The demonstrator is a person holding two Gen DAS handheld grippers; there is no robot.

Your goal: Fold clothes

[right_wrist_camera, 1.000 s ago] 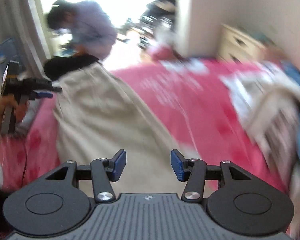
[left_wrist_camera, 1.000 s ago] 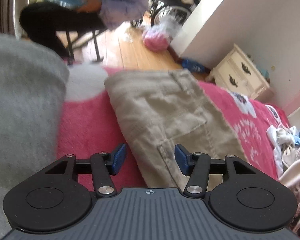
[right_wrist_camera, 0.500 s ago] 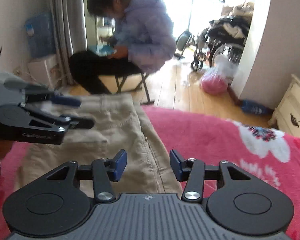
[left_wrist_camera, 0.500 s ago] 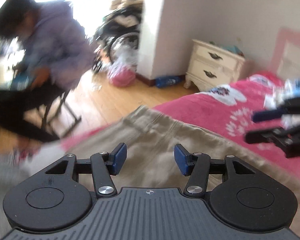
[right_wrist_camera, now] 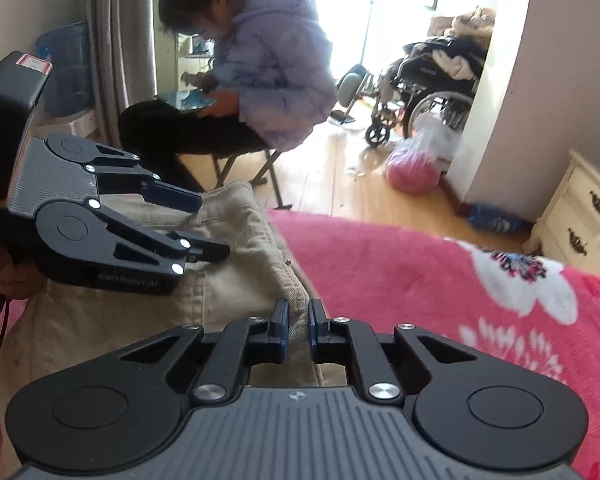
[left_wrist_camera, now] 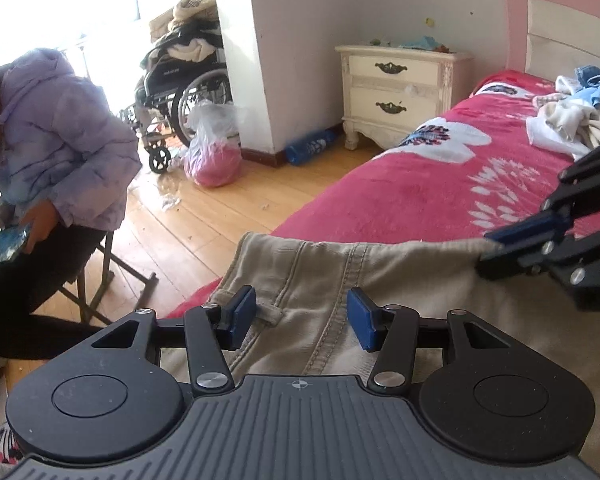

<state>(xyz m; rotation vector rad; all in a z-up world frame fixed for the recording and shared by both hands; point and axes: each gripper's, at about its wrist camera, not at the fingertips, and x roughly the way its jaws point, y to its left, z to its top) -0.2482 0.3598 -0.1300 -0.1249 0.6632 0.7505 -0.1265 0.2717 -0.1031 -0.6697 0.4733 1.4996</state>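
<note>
- Left gripper (left_wrist_camera: 302,318) hovered over the waistband of the khaki trousers (left_wrist_camera: 380,280) — jaws about half open, pads clear of the cloth, nothing held.
- Trousers lay flat on the pink blanket (right_wrist_camera: 400,264), waistband at the bed's foot edge.
- Right gripper (right_wrist_camera: 298,330) had just been closing — jaws nearly together, pinching the trousers' right-hand waistband edge.

A cream two-drawer wooden nightstand (left_wrist_camera: 396,92) stands against the white wall (left_wrist_camera: 380,0). Left of it, pale plank flooring (left_wrist_camera: 204,220) reaches a folded black wheelchair (left_wrist_camera: 180,84) beside bright window light.
</note>
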